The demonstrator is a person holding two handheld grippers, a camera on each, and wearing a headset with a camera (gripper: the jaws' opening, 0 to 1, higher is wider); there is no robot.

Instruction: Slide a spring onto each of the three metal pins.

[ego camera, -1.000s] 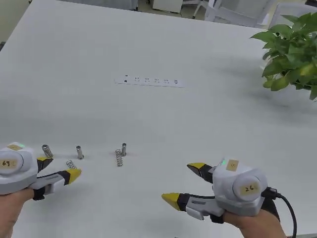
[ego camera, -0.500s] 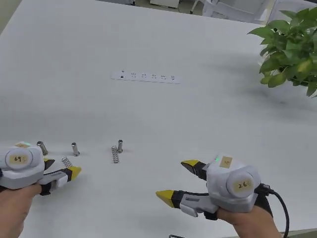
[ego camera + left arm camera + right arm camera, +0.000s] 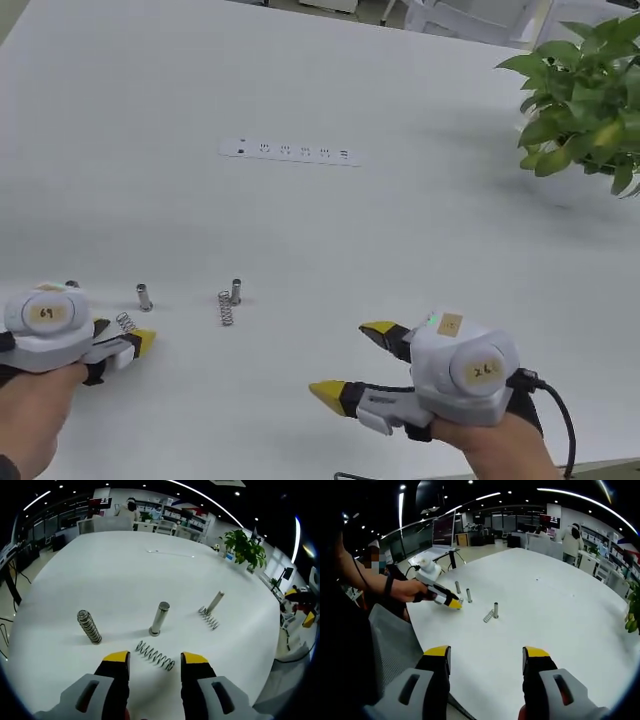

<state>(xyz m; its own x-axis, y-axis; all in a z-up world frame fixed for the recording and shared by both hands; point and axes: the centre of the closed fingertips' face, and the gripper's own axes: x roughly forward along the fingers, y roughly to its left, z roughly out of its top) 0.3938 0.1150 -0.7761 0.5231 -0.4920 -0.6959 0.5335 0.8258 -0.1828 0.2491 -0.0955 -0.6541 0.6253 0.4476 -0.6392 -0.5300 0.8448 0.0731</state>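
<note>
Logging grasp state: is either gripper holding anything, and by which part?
Nothing is held. Left gripper open, a loose spring lying on the table just ahead of its tips; right gripper open above the table.

I'm seeing a loose spring [image 3: 155, 656] lying just ahead of the parted jaws of my left gripper [image 3: 155, 658], with an upright pin [image 3: 159, 618] standing right behind it. Bare table [image 3: 330, 230] is stretching beyond to the power strip [image 3: 289, 151]; a plant [image 3: 580, 90] is crowding the far right.
</note>
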